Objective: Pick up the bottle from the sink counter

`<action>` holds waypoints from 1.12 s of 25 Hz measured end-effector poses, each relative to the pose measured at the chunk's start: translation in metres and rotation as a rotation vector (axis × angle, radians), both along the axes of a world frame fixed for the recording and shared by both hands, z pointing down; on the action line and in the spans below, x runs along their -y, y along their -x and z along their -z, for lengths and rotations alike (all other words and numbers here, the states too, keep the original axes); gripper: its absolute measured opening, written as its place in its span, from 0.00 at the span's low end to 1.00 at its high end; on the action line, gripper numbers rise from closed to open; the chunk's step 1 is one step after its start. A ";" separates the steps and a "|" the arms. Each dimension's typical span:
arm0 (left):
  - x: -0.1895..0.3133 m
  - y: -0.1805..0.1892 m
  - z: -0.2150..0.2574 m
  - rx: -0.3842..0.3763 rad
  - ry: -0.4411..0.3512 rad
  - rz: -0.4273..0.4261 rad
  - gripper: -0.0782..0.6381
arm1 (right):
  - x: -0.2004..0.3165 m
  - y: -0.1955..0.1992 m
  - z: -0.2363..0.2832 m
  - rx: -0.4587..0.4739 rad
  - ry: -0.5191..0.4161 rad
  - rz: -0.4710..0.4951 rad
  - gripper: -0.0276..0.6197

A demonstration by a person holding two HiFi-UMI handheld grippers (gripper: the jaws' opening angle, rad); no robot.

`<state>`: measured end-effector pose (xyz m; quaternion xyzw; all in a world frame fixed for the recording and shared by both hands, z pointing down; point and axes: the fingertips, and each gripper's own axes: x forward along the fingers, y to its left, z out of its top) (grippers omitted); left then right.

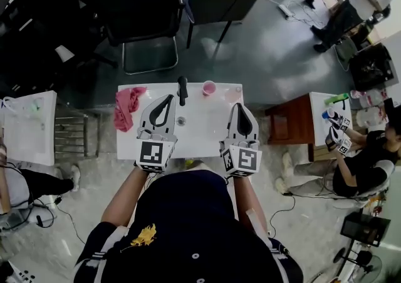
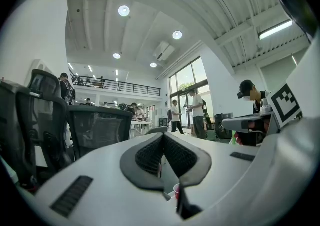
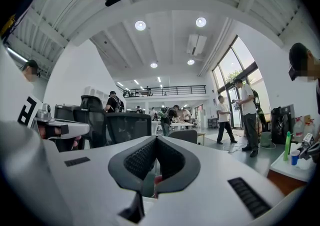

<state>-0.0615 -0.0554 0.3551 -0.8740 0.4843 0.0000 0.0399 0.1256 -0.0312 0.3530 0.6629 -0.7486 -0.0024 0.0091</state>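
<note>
Hovering over the white counter's (image 1: 202, 133) near half: left gripper (image 1: 168, 98) and right gripper (image 1: 239, 107), both jaws together, empty | dark bottle (image 1: 182, 90) upright at far edge, centre | pink cup (image 1: 208, 87) just right | pink cloth (image 1: 127, 106) left

Bright, even indoor light from round white ceiling lamps (image 3: 140, 25) and tall glass windows (image 3: 234, 70). Both gripper views bulge like fisheyes, with black corners; the pale grey left gripper (image 2: 162, 142), close to its lens, looks soft. The head view's white rectangular table (image 1: 207, 133) glares slightly.
</note>
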 end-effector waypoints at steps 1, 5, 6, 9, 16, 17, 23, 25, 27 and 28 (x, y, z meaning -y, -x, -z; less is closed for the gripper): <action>0.000 -0.001 -0.001 0.002 0.002 0.002 0.13 | 0.002 -0.003 -0.002 0.001 0.003 0.000 0.08; 0.004 -0.004 -0.004 0.009 -0.006 0.009 0.13 | 0.013 -0.013 -0.010 0.003 0.014 0.001 0.08; 0.006 -0.004 -0.004 0.009 -0.009 0.013 0.13 | 0.017 -0.015 -0.013 0.001 0.015 0.004 0.08; 0.009 -0.004 -0.008 0.005 -0.007 0.026 0.13 | 0.023 -0.019 -0.021 -0.007 0.023 0.012 0.08; 0.014 0.007 -0.012 0.009 -0.006 0.056 0.13 | 0.039 -0.020 -0.044 -0.002 0.052 0.034 0.08; 0.015 0.007 -0.013 0.009 -0.004 0.058 0.13 | 0.042 -0.022 -0.048 -0.003 0.060 0.036 0.08; 0.018 0.004 -0.014 0.014 -0.002 0.063 0.13 | 0.055 -0.029 -0.075 -0.004 0.109 0.022 0.08; 0.020 0.003 -0.014 0.007 0.003 0.074 0.13 | 0.058 -0.031 -0.082 -0.002 0.122 0.022 0.08; 0.023 0.001 -0.013 0.001 0.005 0.080 0.13 | 0.062 -0.033 -0.088 0.000 0.134 0.022 0.08; 0.023 -0.001 -0.013 0.003 0.004 0.078 0.13 | 0.064 -0.035 -0.091 0.000 0.139 0.022 0.08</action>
